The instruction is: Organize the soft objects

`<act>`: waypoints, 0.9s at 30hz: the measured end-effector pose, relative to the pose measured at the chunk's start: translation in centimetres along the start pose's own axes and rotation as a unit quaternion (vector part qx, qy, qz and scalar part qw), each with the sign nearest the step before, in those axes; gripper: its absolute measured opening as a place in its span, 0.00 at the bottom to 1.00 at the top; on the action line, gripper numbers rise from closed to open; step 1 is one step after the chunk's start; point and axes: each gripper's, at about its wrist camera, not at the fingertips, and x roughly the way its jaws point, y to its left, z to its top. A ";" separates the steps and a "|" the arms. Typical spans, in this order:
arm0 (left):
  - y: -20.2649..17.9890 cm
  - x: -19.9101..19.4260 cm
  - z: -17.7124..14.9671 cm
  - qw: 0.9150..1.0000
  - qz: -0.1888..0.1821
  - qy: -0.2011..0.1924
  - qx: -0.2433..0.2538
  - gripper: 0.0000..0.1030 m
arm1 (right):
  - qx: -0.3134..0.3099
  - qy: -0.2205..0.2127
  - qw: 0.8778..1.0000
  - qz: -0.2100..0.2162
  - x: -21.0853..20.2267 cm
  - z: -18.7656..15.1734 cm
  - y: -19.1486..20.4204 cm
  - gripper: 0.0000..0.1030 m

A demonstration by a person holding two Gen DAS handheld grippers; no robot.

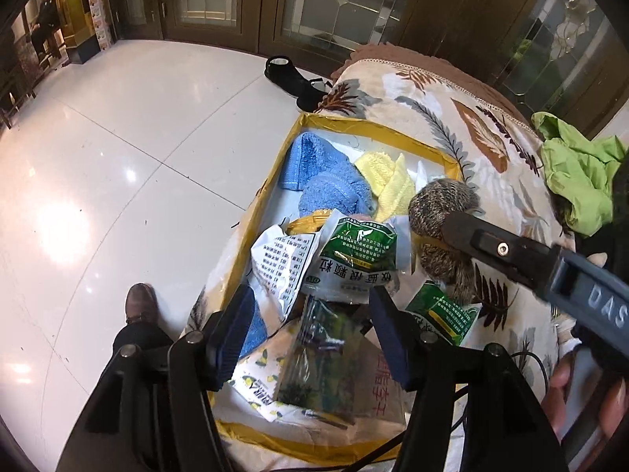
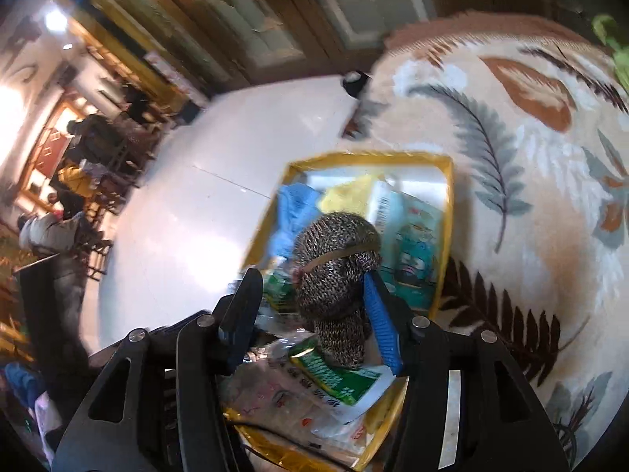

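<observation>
A brown-grey knitted roll bound with a rubber band hangs at my right gripper, over the right rim of a yellow-edged box. In the right wrist view the roll rests against the right blue pad, the left finger stands apart, and the gripper looks open. The box holds a blue towel, a yellow cloth and green-white sachets. My left gripper is open above the sachets.
The box lies on a leaf-patterned blanket at the edge of a bed or sofa. A green garment lies at the right. A black shoe stands on the white tiled floor. My foot shows below.
</observation>
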 end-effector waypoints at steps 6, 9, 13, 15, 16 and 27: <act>-0.2 -0.9 -0.5 1.000 -0.005 -0.012 -0.001 0.59 | 0.011 -0.013 1.000 0.005 -1.6 -0.4 -0.1 0.52; -0.8 -1.0 -0.9 1.000 0.007 -0.017 0.008 0.59 | 0.007 -0.017 1.000 -0.005 -2.2 -0.9 -0.1 0.52; -1.3 -1.1 -1.4 1.000 0.015 -0.024 0.009 0.59 | -0.013 -0.038 0.998 -0.057 -3.1 -2.4 -0.1 0.52; -1.7 -1.3 -1.7 0.999 0.025 -0.032 0.012 0.59 | -0.022 -0.055 0.994 -0.091 -3.7 -3.4 -0.2 0.52; -1.8 -1.4 -1.8 0.999 0.029 -0.036 0.015 0.59 | -0.025 -0.065 0.992 -0.109 -4.0 -4.1 -0.2 0.52; -3.2 -4.1 -3.8 0.991 0.074 -0.098 0.050 0.59 | -0.058 -0.091 0.979 -0.171 -4.7 -7.9 0.9 0.52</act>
